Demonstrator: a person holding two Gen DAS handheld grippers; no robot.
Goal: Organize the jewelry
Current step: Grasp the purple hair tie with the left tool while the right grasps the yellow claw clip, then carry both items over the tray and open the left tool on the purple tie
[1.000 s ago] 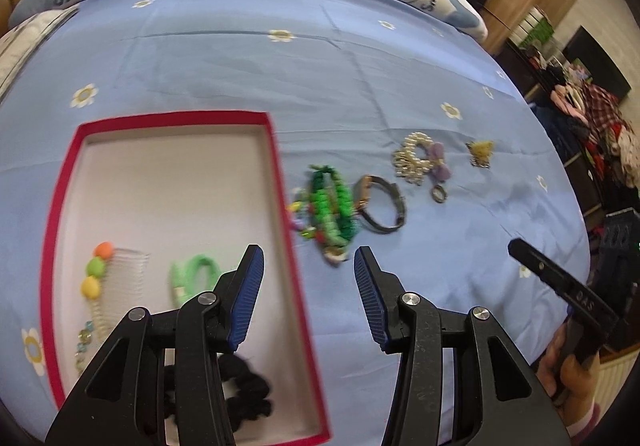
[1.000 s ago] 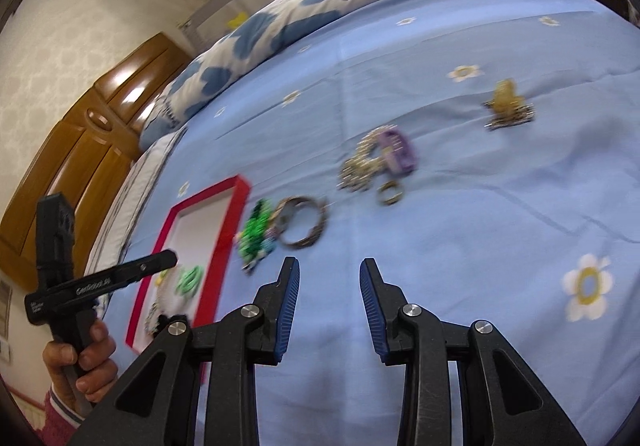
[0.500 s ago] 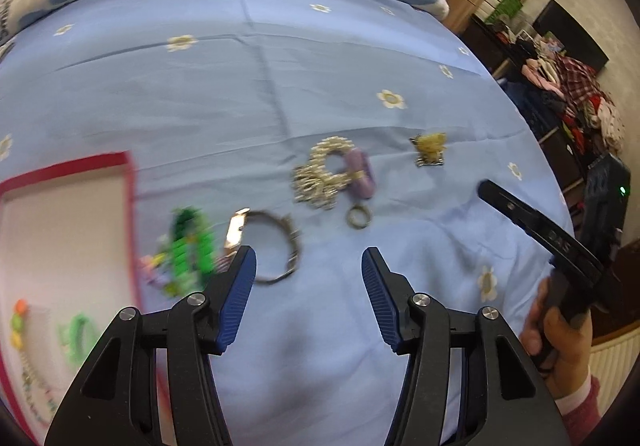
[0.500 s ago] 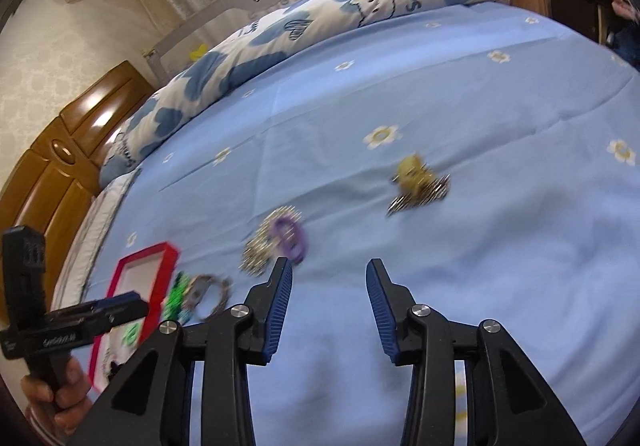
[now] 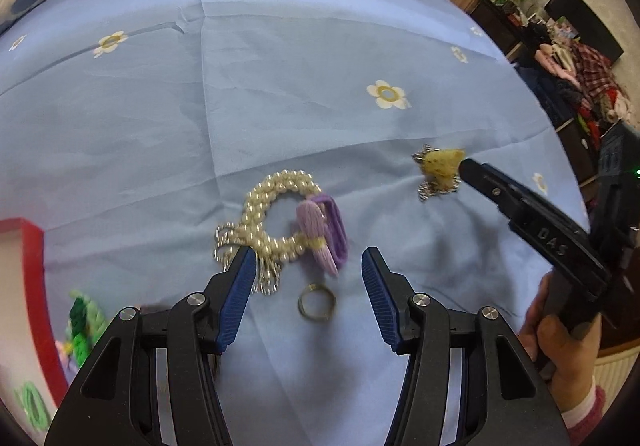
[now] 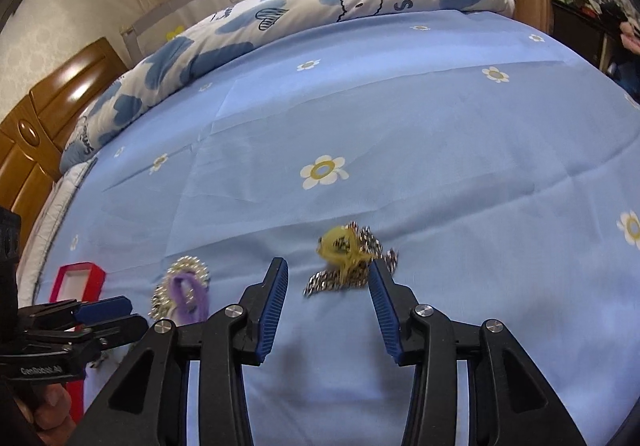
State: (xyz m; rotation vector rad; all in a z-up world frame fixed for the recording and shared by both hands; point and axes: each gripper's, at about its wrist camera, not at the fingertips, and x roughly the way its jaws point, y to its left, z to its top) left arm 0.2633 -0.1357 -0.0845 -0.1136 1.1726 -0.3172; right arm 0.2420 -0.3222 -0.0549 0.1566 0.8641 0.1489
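My left gripper [image 5: 308, 260] is open above a small metal ring [image 5: 317, 302] on the blue bedsheet, just short of a pearl bracelet [image 5: 272, 214] joined to a purple tassel and band [image 5: 324, 236]. My right gripper [image 6: 328, 270] is open, its fingers either side of a yellow and silver chain ornament [image 6: 348, 254]. That ornament also shows in the left wrist view [image 5: 438, 166], at the tip of the right gripper's finger. The pearl and purple piece shows in the right wrist view [image 6: 184, 286].
A red-rimmed white tray [image 5: 32, 266] lies at the left edge, with green bead jewelry [image 5: 82, 330] beside it. A folded blue and white quilt [image 6: 320, 6] lies at the bed's far end. Wooden furniture and clothes stand past the bed's right side.
Both grippers have swung right, away from the tray. The left one now sits over the ring and pearl piece; the right one has closed in on the yellow ornament. Both stay open.
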